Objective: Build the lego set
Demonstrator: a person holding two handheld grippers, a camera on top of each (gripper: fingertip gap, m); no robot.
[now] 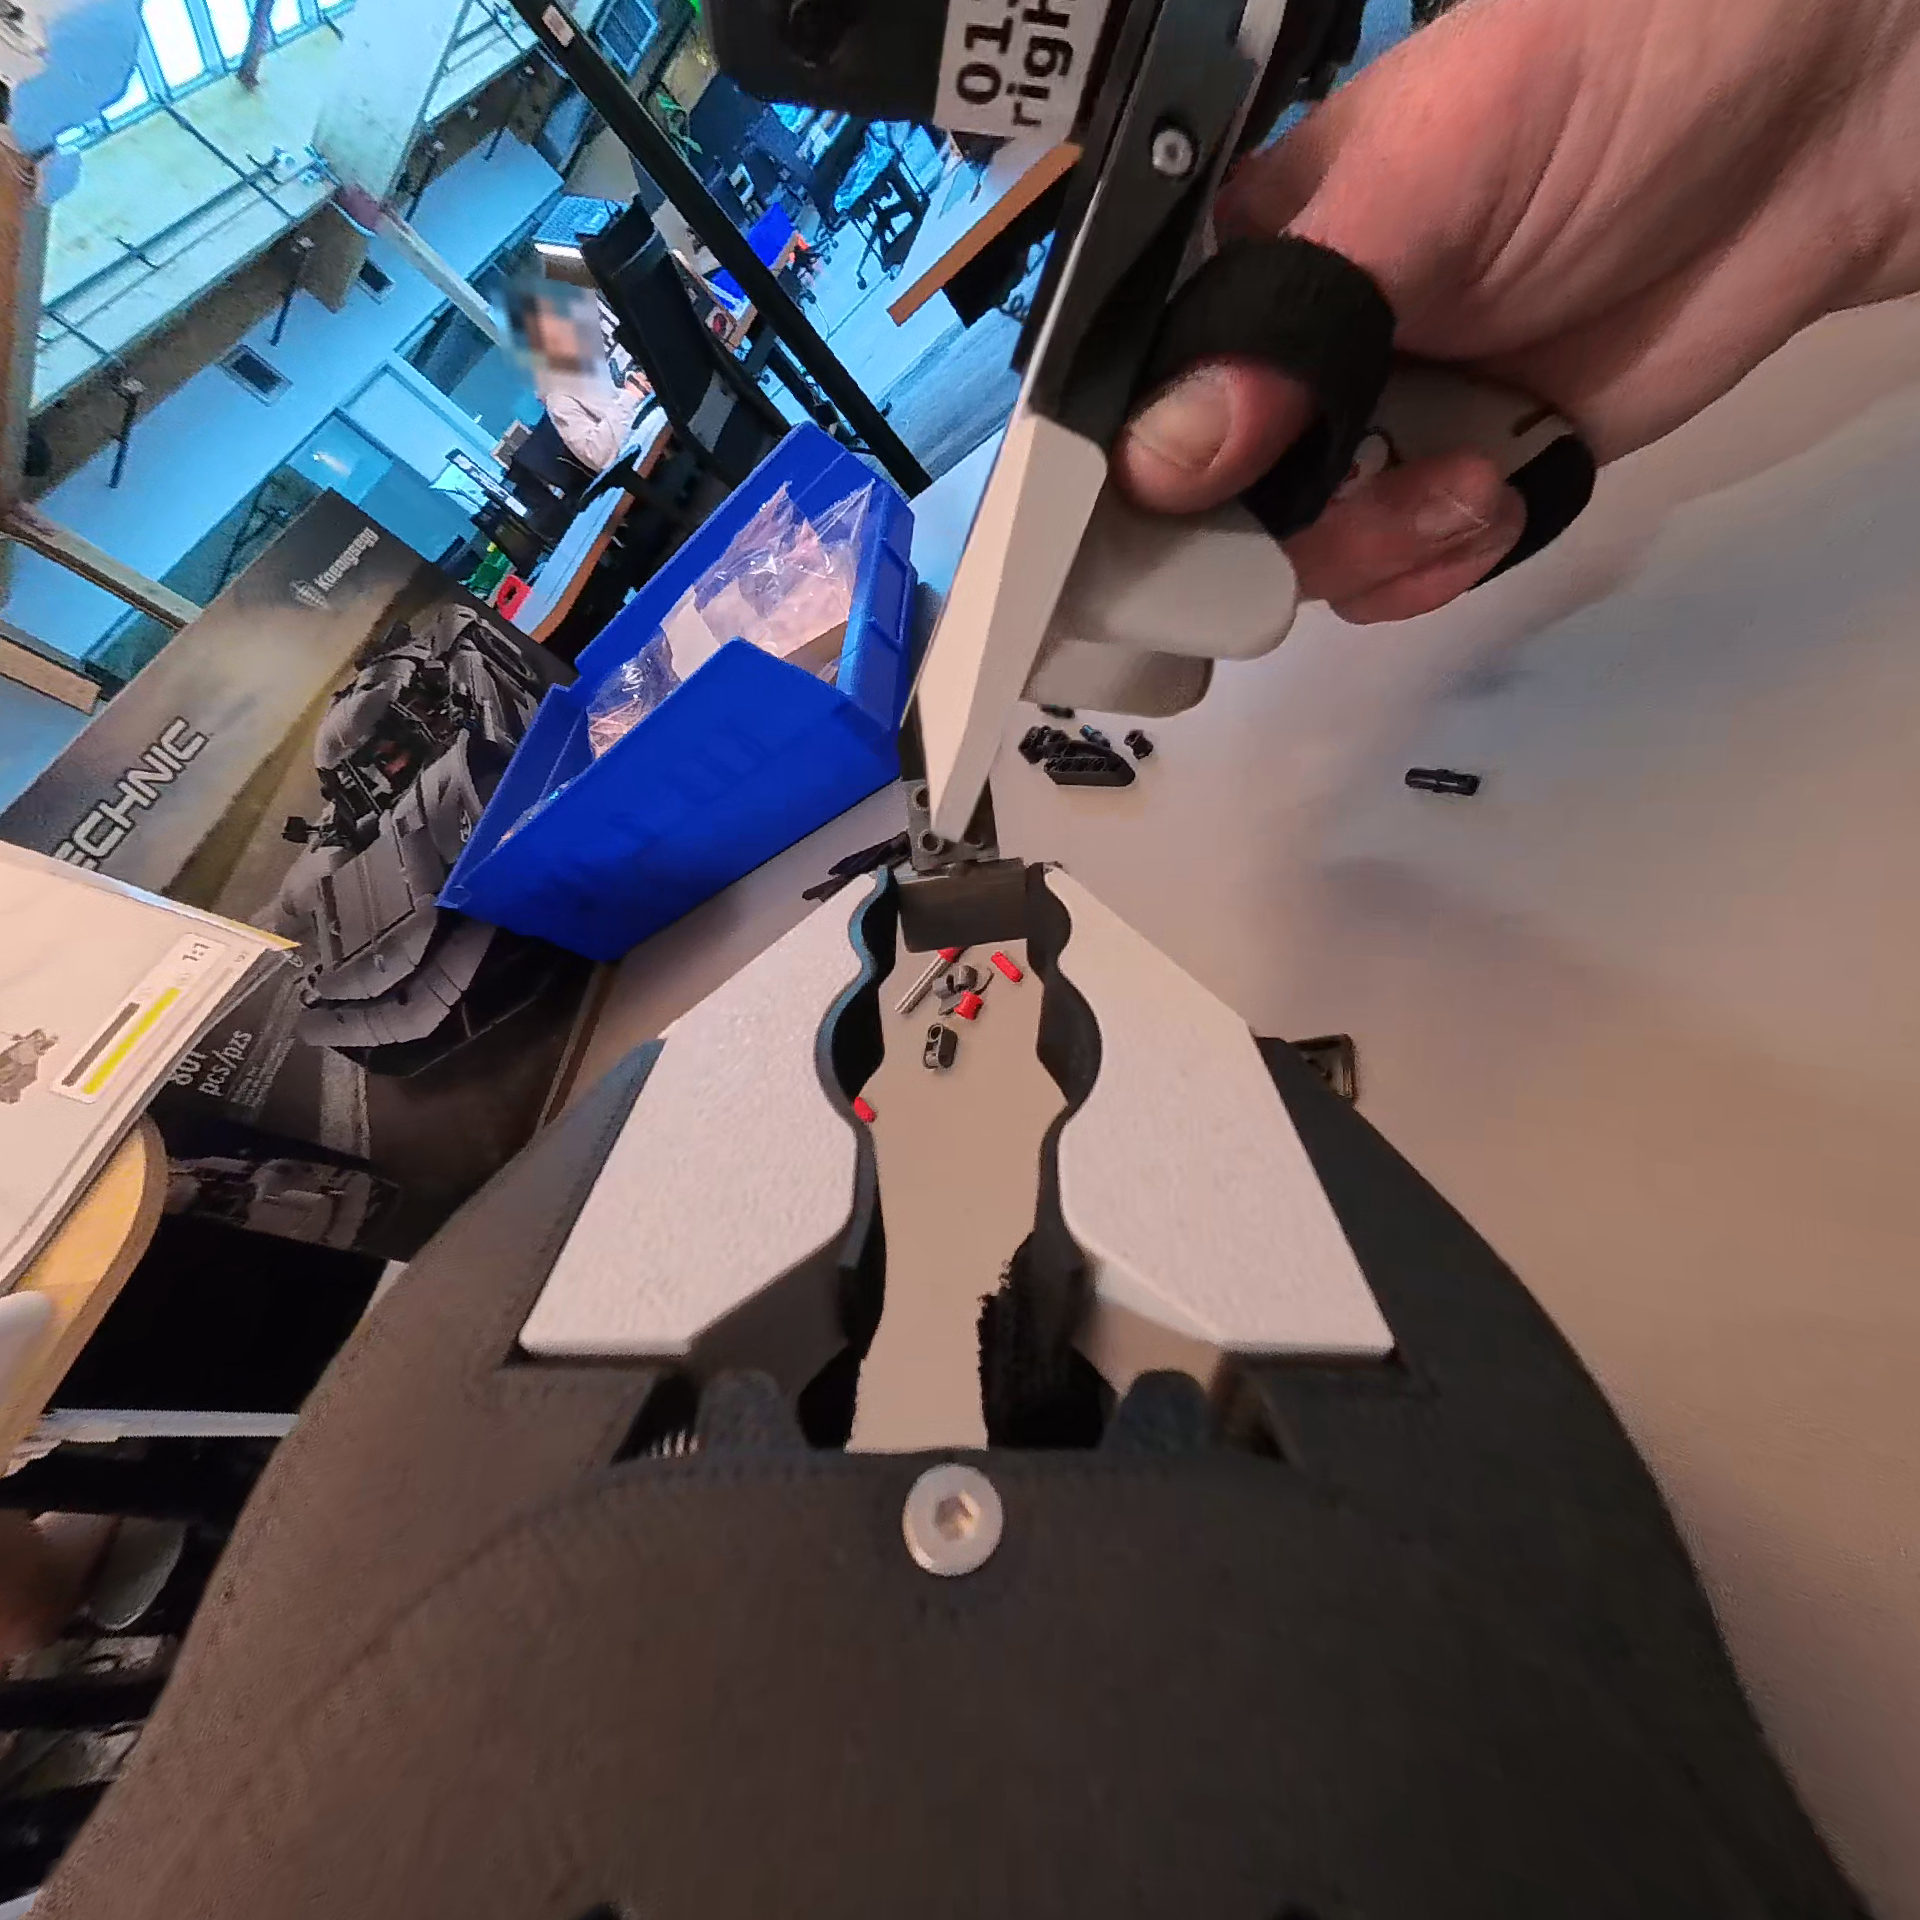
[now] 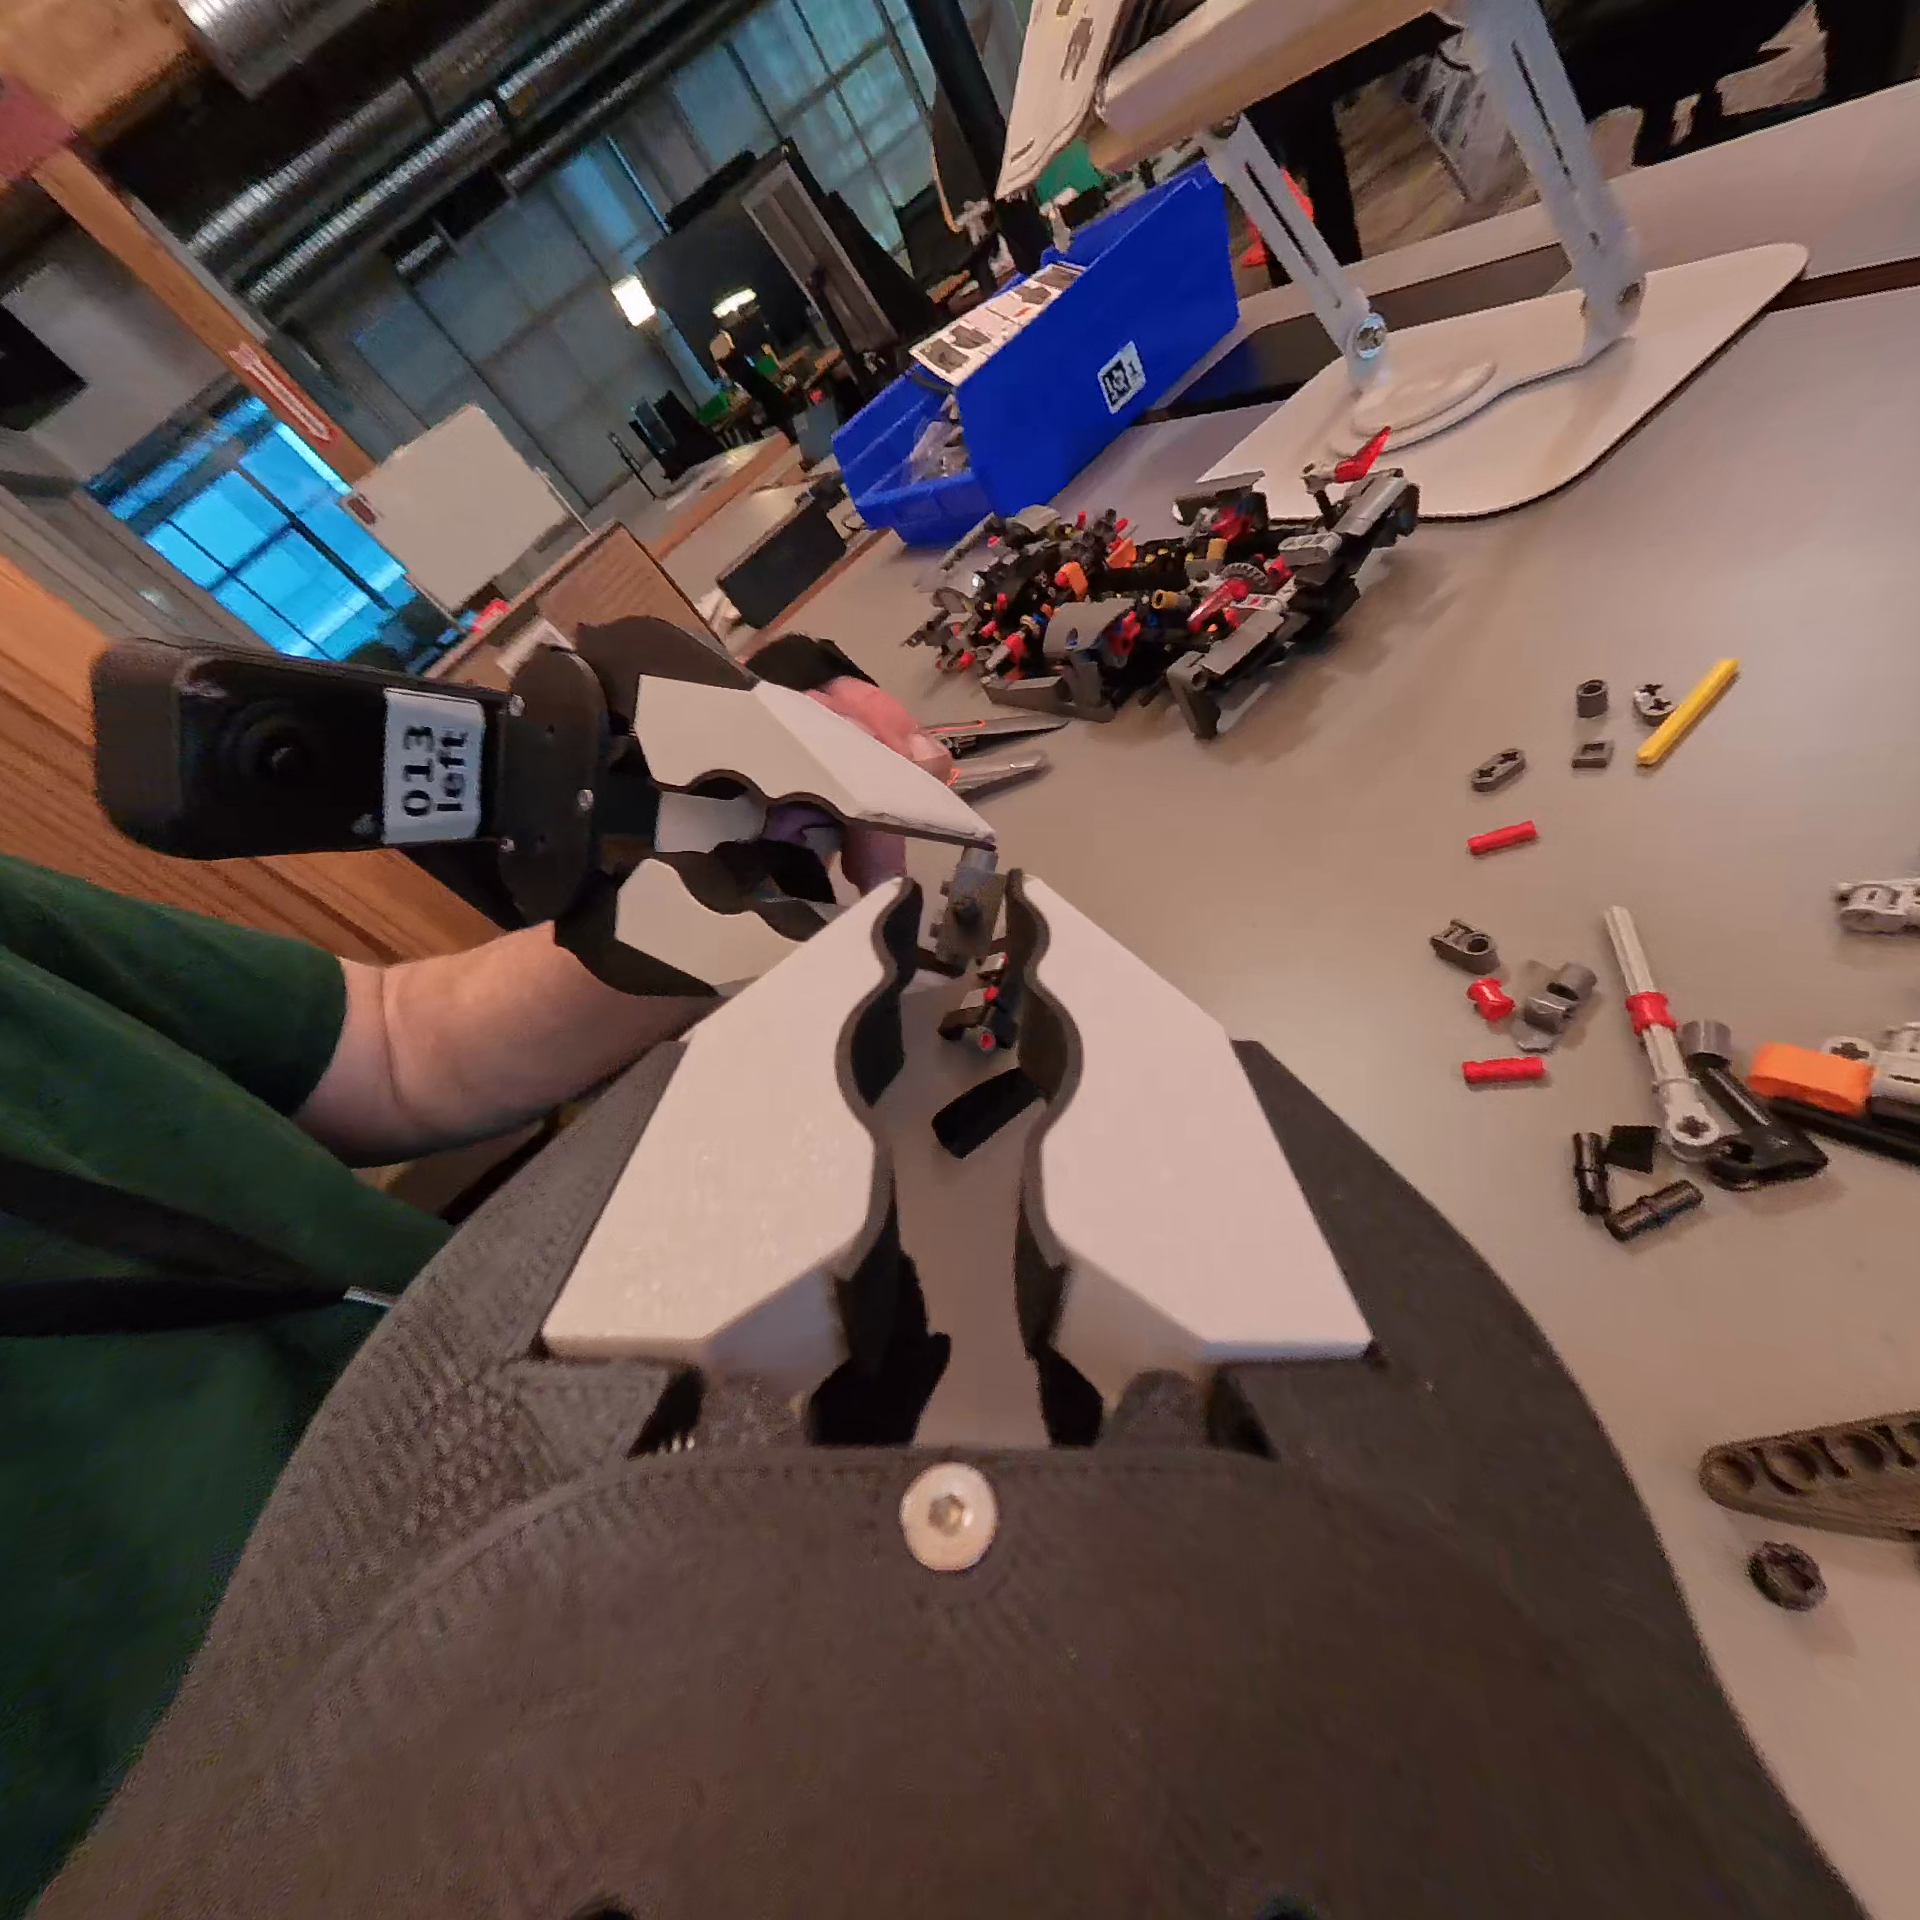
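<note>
The left gripper [image 1: 961, 883] was closed on a dark grey block [image 1: 961, 906] pinched at its fingertips, above the grey table [image 1: 1558, 1039]. The right gripper [image 2: 961, 894] was closed on a small grey piece [image 2: 971, 904], pressed against that block. Loose parts [image 2: 1558, 997] lay on the table near a half-built model [image 2: 1164, 613], with a blue bin [image 1: 675, 769] beyond.

light: bright, even, indoor; blue daylight via windows [image 1: 208, 31] | shadows: soft smudges on table [image 1: 1558, 935] | distortion: heavy fisheye, edges bent in both views | blur: background soft, left view's near housing smeared | glare: windows slightly blown
</note>
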